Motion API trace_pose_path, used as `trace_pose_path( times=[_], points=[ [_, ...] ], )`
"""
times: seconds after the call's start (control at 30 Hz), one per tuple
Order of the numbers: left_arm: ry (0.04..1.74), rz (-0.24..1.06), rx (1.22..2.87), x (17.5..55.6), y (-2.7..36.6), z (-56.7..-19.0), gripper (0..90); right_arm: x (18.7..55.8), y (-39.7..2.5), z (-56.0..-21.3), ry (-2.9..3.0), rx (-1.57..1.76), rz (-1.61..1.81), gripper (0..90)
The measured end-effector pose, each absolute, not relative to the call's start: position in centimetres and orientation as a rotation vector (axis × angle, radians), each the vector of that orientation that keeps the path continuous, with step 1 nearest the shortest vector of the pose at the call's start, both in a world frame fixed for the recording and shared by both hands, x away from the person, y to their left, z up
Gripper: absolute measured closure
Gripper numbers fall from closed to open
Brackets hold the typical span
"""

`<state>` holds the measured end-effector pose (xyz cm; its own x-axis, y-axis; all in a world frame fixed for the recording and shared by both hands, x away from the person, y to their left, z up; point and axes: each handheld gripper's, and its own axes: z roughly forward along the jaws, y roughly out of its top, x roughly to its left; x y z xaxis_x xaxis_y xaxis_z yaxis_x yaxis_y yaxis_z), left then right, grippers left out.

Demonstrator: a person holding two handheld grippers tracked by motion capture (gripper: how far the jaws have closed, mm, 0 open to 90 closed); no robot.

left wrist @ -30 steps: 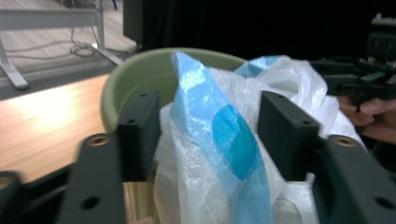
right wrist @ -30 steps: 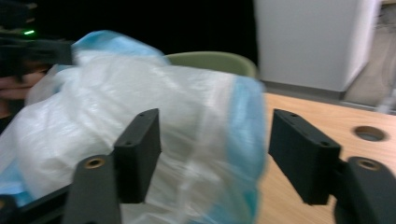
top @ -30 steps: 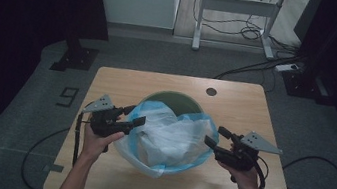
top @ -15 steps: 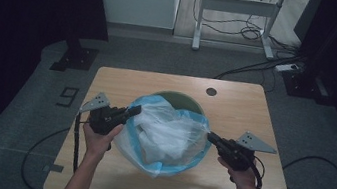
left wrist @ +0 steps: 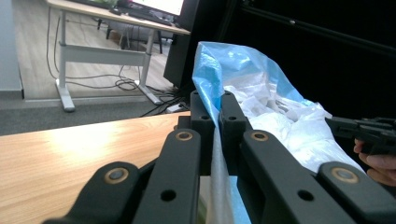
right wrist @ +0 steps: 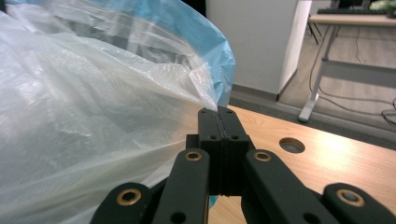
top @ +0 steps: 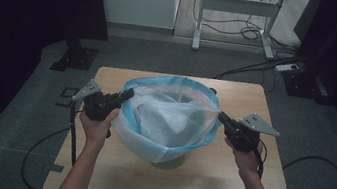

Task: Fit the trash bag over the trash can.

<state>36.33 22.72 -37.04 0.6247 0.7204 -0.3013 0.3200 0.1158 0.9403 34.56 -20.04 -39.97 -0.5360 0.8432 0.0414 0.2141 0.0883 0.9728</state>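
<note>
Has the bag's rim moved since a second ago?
Yes. The bag's rim has spread wider and toward the table's far edge, now ringing the bin, with both grippers shut on it.

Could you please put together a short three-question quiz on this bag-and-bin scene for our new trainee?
1. True or false: the left gripper is shut on the blue rim of the bag.
2. What does the right gripper pinch: A the bin, B a fold of the clear plastic, C a cable?
3. Fill in: the bag's mouth is stretched ____ between the two grippers.

Key
1. True: its jaws clamp the blue edge in the left gripper view.
2. B: the film runs into the closed jaws.
3. Open, over the bin on the table.
</note>
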Motion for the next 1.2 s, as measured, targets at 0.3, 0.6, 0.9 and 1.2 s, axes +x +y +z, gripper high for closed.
trace_pose_path(
  times=[0.3, 0.6, 0.9, 1.2],
  points=[
    [1.023, 0.315, 1.516, 38.2, 23.5, -40.0, 85.8, 38.0, -19.1, -42.4, 1.881, 1.177, 1.425, 88.9],
    [1.045, 0.315, 1.575, 38.4, 23.3, -41.2, 86.2, 38.3, -18.6, -44.1, 1.909, 1.187, 1.403, 88.8],
    [1.126, 0.269, 1.653, 38.9, 22.8, -42.7, 87.1, 38.6, -18.3, -45.2, 1.970, 1.192, 1.372, 88.9],
    [1.126, 0.239, 1.670, 38.3, 23.2, -43.8, 87.1, 38.4, -18.7, -46.6, 2.008, 1.225, 1.340, 88.9]
  ],
)
